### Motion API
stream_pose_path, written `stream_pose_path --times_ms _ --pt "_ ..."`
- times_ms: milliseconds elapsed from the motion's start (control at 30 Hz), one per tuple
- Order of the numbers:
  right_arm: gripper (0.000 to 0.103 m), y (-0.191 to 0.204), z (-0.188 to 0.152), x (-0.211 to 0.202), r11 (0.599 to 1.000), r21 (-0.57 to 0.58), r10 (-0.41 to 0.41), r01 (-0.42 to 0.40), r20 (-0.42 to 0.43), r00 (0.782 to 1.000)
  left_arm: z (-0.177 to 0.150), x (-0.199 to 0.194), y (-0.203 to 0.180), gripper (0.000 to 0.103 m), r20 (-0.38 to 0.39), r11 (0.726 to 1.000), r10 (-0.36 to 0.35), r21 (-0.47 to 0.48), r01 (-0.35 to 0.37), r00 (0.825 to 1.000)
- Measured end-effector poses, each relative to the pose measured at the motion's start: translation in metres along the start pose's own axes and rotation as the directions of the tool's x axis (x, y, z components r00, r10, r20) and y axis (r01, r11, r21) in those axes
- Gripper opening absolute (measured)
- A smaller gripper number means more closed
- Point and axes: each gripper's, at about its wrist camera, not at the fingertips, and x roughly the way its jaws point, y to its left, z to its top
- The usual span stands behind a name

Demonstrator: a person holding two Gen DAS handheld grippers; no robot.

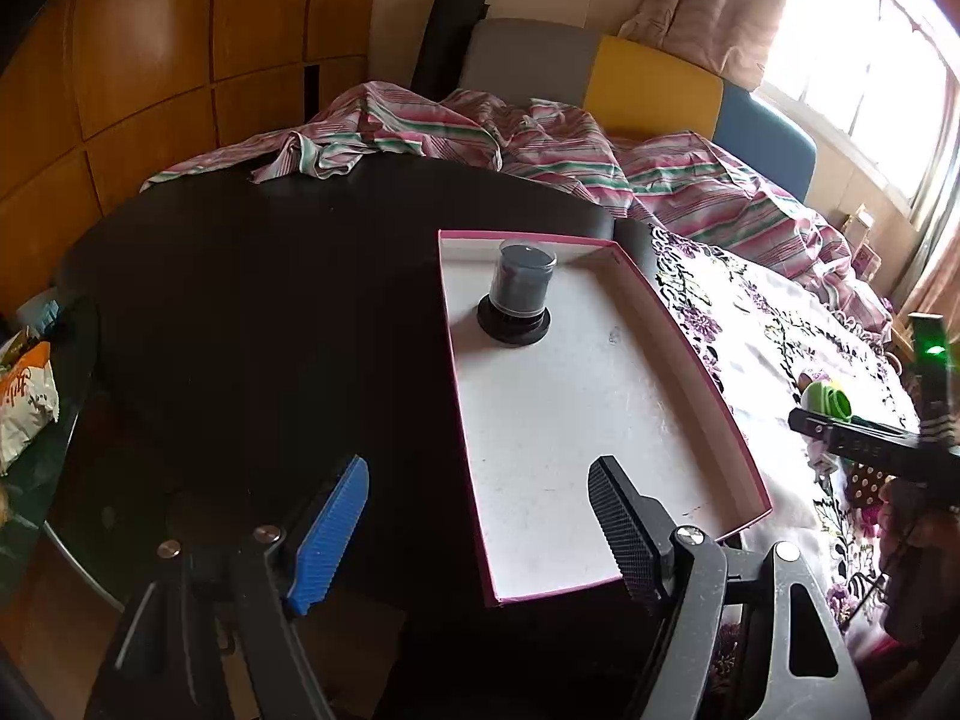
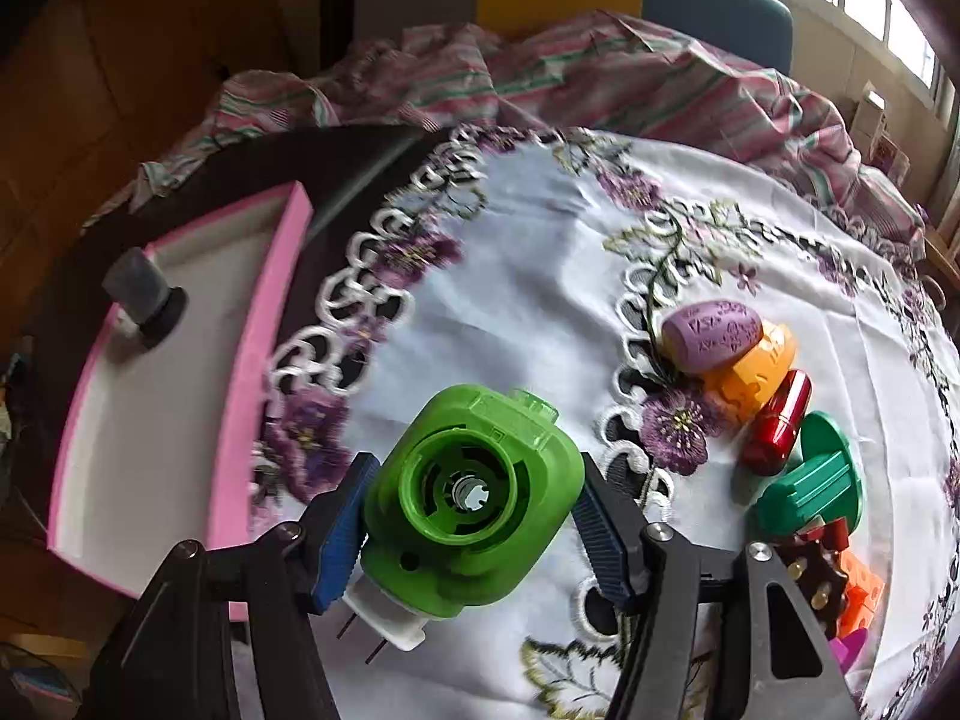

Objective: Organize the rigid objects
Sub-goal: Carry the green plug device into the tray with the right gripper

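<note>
While the right hand-held gripper clamps the green plastic plug-in device over the embroidered cloth, the pink-rimmed shallow cardboard tray lies to its left, nearer the wide, empty left hand-held gripper.

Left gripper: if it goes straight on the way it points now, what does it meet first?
Probably the pink-edged tray: the open left gripper points across its near-left edge. Farther along stands the dark capped jar. Height above the tray is unclear.
</note>
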Motion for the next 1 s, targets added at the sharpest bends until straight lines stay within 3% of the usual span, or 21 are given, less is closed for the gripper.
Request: stream_pose_path --times_ms 233,500,700,1000 --pt "0.064 0.058 0.009 -0.029 0.984 -0.130 0.128 -0.123 0.030 0.991 -0.001 0.001 0.006 0.077 -0.005 1.000 -0.001 -0.015 0.001 1.000" --pt "0.064 0.128 0.009 -0.013 0.939 -0.256 0.224 -0.227 -0.045 0.974 -0.001 0.003 0.014 0.077 -0.014 0.999 -0.004 -0.034 0.003 1.000" --pt "0.064 0.167 0.005 0.007 0.913 -0.308 0.248 -0.268 -0.102 0.963 -0.001 0.004 0.019 0.077 -0.015 0.999 0.004 -0.041 -0.005 1.000" --pt "0.064 0.194 0.006 0.030 0.894 -0.337 0.254 -0.295 -0.160 0.954 -0.001 0.006 0.029 0.077 -0.024 0.998 0.009 -0.066 -0.011 1.000"
